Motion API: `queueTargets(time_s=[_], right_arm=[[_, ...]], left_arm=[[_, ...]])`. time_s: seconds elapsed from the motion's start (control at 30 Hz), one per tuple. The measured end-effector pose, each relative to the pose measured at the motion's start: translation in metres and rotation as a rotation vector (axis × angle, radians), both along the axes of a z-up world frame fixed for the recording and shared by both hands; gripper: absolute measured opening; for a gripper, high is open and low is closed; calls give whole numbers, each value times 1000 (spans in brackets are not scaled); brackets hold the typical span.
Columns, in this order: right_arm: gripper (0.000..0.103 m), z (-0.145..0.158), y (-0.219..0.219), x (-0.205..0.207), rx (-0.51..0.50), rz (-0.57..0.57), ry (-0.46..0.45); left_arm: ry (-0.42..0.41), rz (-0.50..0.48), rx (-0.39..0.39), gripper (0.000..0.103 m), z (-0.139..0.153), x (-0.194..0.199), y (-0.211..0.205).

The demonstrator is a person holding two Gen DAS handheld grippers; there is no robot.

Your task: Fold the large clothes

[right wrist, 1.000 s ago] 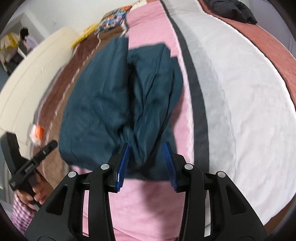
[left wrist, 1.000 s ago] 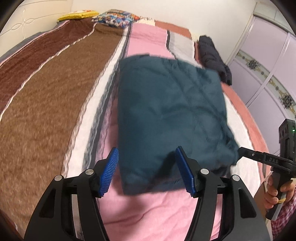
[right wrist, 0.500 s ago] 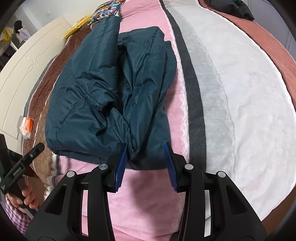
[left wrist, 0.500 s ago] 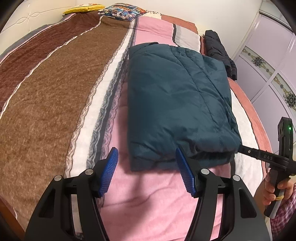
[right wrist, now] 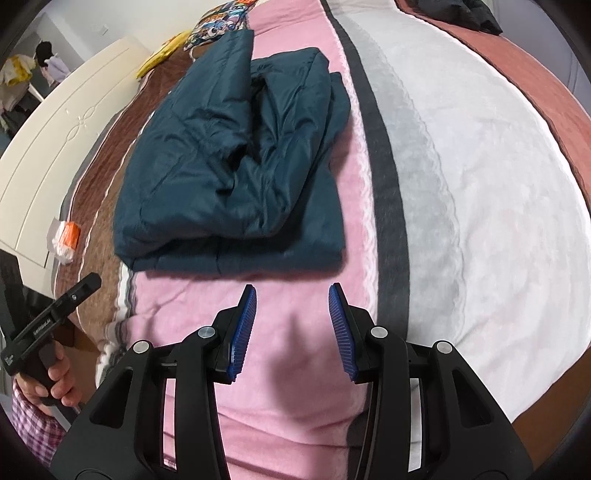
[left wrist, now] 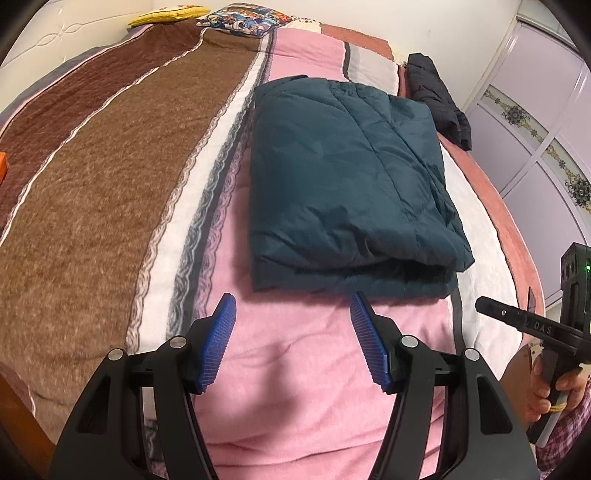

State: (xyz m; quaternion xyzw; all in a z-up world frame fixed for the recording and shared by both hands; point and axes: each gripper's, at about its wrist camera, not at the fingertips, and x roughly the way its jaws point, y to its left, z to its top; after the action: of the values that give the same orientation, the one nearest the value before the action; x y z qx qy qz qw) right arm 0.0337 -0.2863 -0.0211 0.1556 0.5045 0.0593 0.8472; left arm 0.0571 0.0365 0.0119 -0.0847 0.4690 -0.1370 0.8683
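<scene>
- Lying folded on the pink stripe of the striped blanket (left wrist: 110, 192) is the dark teal padded jacket (left wrist: 347, 184), a thick rectangular bundle with its layered edge facing both claws.
- Writing: "DAS" reads on the arm of the right gripper (left wrist: 487, 308) where it pokes in at the edge of the left view; the lettering on the left gripper's arm in the right view is too small to read.
- Left gripper (left wrist: 291, 306): jaws wide apart, nothing between the blue pads, just short of the jacket's near edge, not touching.
- Right gripper (right wrist: 291, 295): jaws parted, empty, over bare pink blanket just short of the jacket.
- Versus a second ago: the right claw had the jacket's fabric between its pads, now it's clear of it; the left claw's pads overlapped the jacket's near edge, now clear too. Both claws sit further back from the bundle.
- Jacket was blurred and rumpled then, now lies flat and settled.
- Black garment (left wrist: 439, 96) lies at the far right of the bed, well apart from the jacket.
- Cartoon-print pillow (left wrist: 240, 18) and yellow pillow (left wrist: 166, 13) at the head end.
</scene>
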Motion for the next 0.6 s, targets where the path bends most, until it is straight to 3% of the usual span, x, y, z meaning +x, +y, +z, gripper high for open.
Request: queueTargets(time_s=[0.6], right_arm=[[41,2,50,-37,-71,42,-66]], left_arm=[[56,83,47,62,-6,-40,-14]])
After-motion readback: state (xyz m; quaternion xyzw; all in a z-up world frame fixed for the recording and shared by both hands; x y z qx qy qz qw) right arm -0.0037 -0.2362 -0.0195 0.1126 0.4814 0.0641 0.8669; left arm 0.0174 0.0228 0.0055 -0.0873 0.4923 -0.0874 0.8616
